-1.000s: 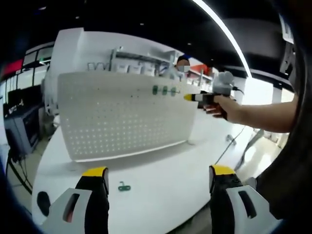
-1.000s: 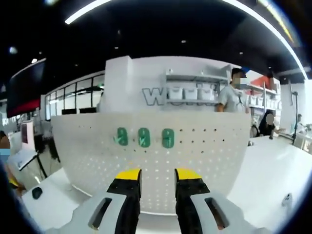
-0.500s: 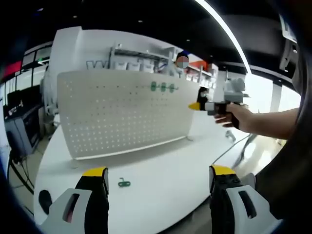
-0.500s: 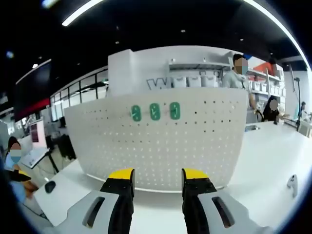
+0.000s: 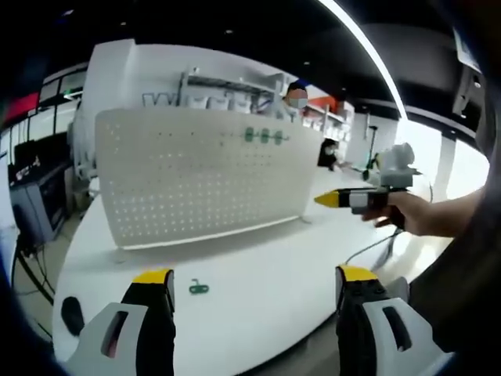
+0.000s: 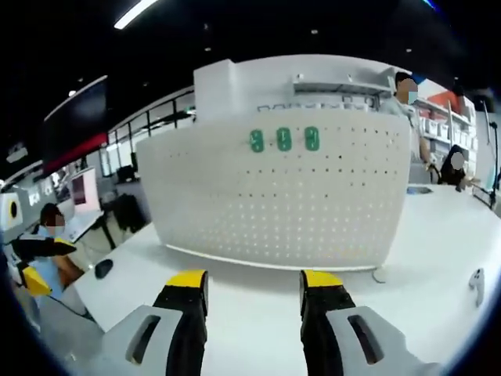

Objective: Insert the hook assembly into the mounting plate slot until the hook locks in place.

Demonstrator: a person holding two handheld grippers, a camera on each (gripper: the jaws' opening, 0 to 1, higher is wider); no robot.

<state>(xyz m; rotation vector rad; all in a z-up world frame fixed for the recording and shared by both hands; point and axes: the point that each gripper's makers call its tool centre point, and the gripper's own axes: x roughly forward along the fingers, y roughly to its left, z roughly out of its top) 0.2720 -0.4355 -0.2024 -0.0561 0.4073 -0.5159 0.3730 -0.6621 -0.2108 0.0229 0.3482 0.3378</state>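
Observation:
A white perforated mounting plate [image 5: 196, 176] [image 6: 290, 196] stands upright on the white table [image 5: 258, 274]. Three green hooks [image 5: 263, 136] [image 6: 283, 139] hang in a row near its top. One loose green hook [image 5: 198, 287] lies flat on the table between my left gripper's fingers and the plate. My left gripper [image 5: 249, 283] is open and holds nothing. My right gripper [image 6: 254, 280] is open too, well back from the plate; in the left gripper view it [image 5: 333, 200] is held in a hand at the right.
A dark mouse [image 5: 71, 315] [image 6: 103, 268] lies near the table's left edge. A cable [image 5: 368, 244] runs over the table's right side. A small white object [image 6: 477, 283] sits at the far right. People stand behind the plate and at the left.
The right gripper has drawn back and down from the plate, away from the three hung hooks, and its fingers have opened a bit wider. The left gripper has hardly moved.

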